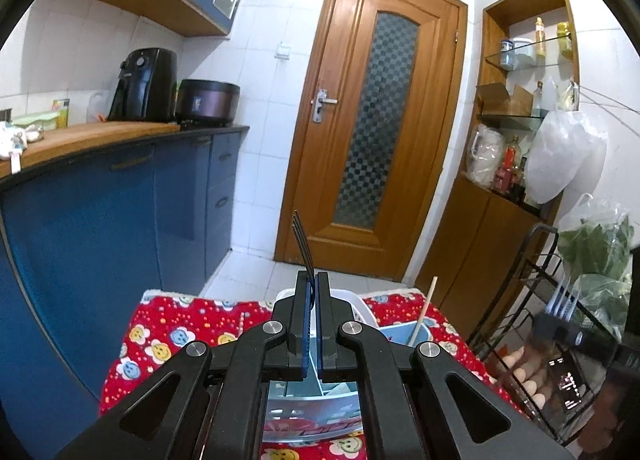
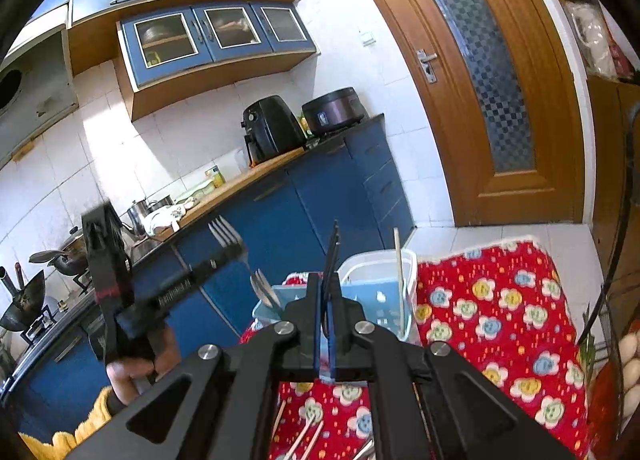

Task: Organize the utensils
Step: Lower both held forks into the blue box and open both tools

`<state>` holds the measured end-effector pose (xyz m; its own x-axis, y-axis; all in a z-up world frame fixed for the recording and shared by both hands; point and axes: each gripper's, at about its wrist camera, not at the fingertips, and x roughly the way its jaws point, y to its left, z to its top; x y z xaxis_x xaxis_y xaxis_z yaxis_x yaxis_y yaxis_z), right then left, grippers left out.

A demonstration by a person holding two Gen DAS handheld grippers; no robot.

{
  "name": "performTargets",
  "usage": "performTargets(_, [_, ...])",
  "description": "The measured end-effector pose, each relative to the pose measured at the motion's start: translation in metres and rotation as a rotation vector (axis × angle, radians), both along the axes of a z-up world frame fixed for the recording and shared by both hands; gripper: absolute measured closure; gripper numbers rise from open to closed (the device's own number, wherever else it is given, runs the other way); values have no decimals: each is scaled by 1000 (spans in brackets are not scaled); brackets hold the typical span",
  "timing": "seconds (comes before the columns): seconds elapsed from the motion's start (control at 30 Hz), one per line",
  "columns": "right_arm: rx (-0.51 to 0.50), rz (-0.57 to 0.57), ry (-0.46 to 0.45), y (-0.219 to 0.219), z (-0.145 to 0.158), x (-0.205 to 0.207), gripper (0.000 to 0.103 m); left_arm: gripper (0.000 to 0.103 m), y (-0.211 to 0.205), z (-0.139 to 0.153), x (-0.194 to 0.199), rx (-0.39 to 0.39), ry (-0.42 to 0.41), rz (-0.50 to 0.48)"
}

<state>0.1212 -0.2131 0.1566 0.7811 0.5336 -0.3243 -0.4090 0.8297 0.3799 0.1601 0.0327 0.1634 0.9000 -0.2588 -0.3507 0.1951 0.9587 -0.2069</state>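
Note:
My left gripper (image 1: 313, 280) is shut on a metal fork (image 1: 303, 244), tines up, held above a light blue and white utensil holder (image 1: 400, 334) with one chopstick (image 1: 425, 310) standing in it. My right gripper (image 2: 330, 280) is shut on another fork (image 2: 331, 256), also edge-on with tines up, just before the same holder (image 2: 374, 292), which holds a chopstick (image 2: 399, 280) and a fork (image 2: 262, 288). The left gripper and its fork (image 2: 226, 234) show at the left of the right wrist view; the right gripper (image 1: 562, 306) shows at the right of the left wrist view.
The holder stands on a red flower-print cloth (image 2: 492, 300). Loose chopsticks (image 2: 308, 436) lie on the cloth near me. A black wire rack (image 1: 532, 292) with greens stands to the right. Blue cabinets (image 1: 120, 211) and a wooden door (image 1: 372, 119) lie beyond.

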Motion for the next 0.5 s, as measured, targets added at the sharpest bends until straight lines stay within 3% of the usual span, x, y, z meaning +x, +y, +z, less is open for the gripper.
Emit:
performTargets(0.27, [9, -42, -52, 14, 19, 36, 100, 102, 1, -18, 10, 2, 32, -8])
performTargets(0.5, [22, -53, 23, 23, -6, 69, 99, 102, 0, -37, 20, -8, 75, -22])
